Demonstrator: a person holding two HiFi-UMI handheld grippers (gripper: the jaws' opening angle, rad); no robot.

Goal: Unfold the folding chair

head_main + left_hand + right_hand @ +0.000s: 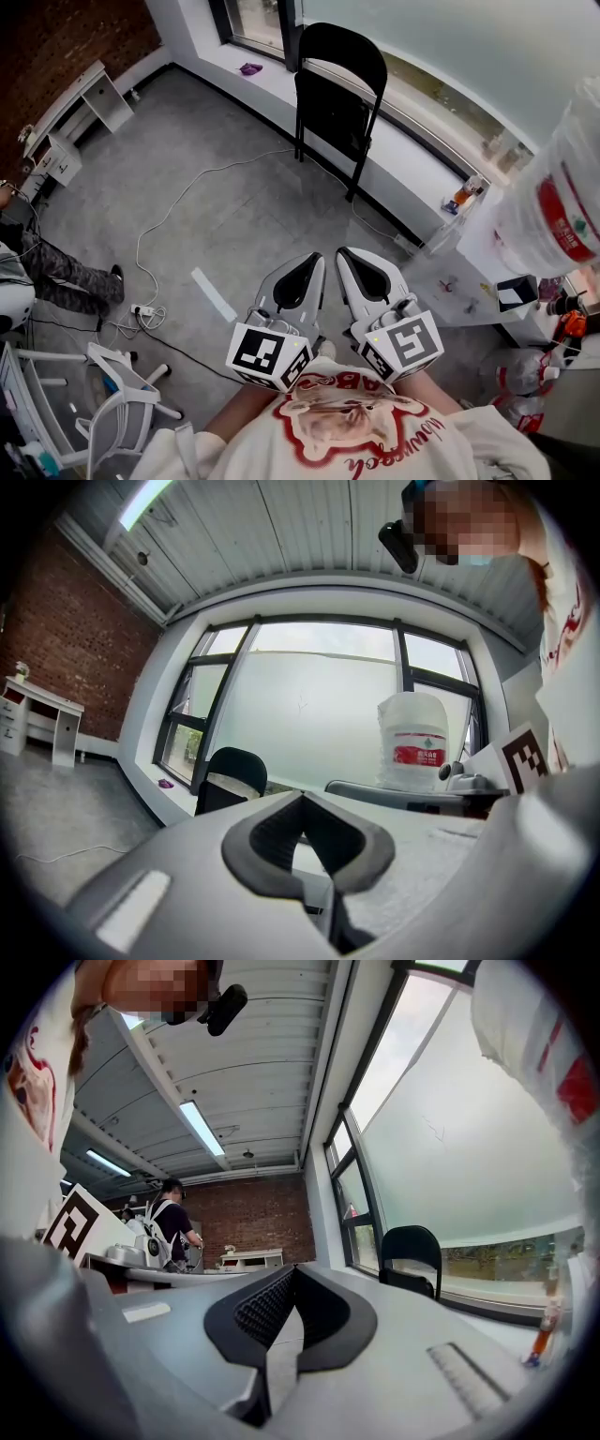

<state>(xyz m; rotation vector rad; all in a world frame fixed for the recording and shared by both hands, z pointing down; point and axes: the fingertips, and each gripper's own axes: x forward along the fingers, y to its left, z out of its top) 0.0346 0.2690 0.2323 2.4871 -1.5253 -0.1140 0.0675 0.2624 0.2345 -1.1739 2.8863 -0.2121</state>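
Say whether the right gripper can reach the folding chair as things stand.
Probably not yet: the right gripper is shut near the body; the folding chair leans at the window across the floor, unblocked.

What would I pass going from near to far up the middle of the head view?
The left gripper and right gripper, side by side, both shut → grey floor → folding chair, folded and upright → white window ledge.
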